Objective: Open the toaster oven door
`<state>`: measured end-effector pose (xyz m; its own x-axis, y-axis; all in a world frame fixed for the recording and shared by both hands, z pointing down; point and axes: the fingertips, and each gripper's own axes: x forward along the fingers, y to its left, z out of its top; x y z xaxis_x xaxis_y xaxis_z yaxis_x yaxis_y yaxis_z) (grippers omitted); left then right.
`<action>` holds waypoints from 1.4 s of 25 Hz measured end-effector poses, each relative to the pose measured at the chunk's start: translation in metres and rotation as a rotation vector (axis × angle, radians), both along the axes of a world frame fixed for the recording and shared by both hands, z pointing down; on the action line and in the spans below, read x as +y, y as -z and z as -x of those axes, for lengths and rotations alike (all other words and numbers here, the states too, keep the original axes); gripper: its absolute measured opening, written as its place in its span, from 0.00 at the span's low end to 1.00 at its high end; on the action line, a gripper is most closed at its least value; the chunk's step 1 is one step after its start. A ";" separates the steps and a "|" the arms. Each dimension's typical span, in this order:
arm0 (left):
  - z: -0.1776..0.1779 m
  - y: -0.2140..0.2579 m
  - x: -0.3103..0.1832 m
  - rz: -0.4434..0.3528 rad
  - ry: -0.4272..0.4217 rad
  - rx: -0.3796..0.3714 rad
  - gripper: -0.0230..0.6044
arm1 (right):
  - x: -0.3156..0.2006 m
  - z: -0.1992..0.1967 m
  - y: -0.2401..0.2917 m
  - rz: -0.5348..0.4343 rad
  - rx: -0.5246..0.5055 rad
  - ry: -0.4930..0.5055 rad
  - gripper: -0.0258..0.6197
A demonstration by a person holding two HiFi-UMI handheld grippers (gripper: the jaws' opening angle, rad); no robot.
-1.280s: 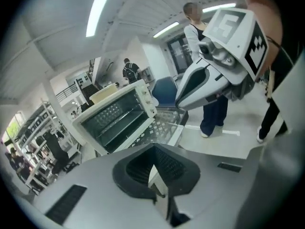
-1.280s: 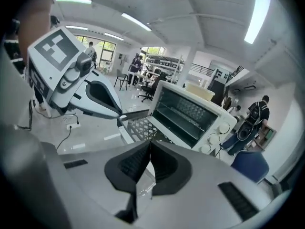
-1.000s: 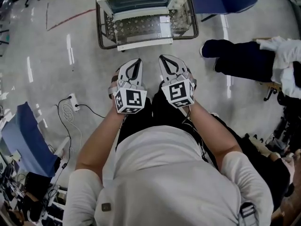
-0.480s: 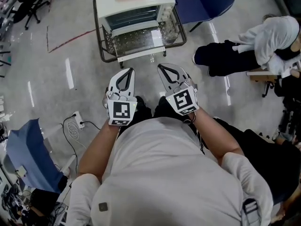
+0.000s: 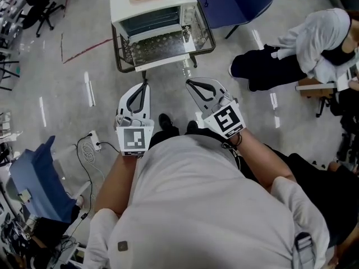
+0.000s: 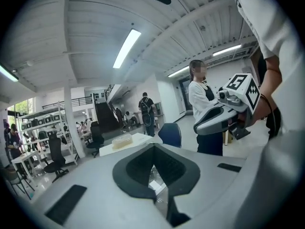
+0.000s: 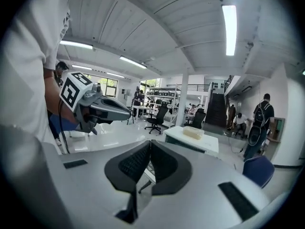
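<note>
On the floor (image 5: 84, 49) ahead, the toaster oven (image 5: 154, 7) fills its wire stand (image 5: 119, 55), door (image 5: 160, 45) folded down to the stand's front edge. Left claw (image 5: 145, 85) and right claw (image 5: 189, 83) are both shut and empty, with bare floor between them and the stand.

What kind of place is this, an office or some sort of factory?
Most likely a large open lab or workshop hall. Rolling office chairs stand about, a staircase climbs at the back, and a toaster oven is set out in the middle of the polished floor.
</note>
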<state>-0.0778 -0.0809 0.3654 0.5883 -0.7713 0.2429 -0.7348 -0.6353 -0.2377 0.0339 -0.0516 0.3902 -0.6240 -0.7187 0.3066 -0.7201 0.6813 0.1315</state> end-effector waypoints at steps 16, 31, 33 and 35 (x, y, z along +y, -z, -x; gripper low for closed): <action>-0.049 0.006 0.111 0.047 0.023 0.038 0.06 | 0.107 -0.037 0.004 0.024 -0.101 0.071 0.07; 0.055 0.018 0.197 0.111 -0.011 0.065 0.06 | 0.187 0.048 0.028 0.006 -0.118 0.005 0.07; 0.071 0.021 0.208 0.103 -0.019 0.069 0.06 | 0.199 0.062 0.031 -0.001 -0.113 -0.005 0.07; 0.084 0.023 0.222 0.098 -0.032 0.076 0.06 | 0.213 0.075 0.033 -0.003 -0.112 -0.016 0.07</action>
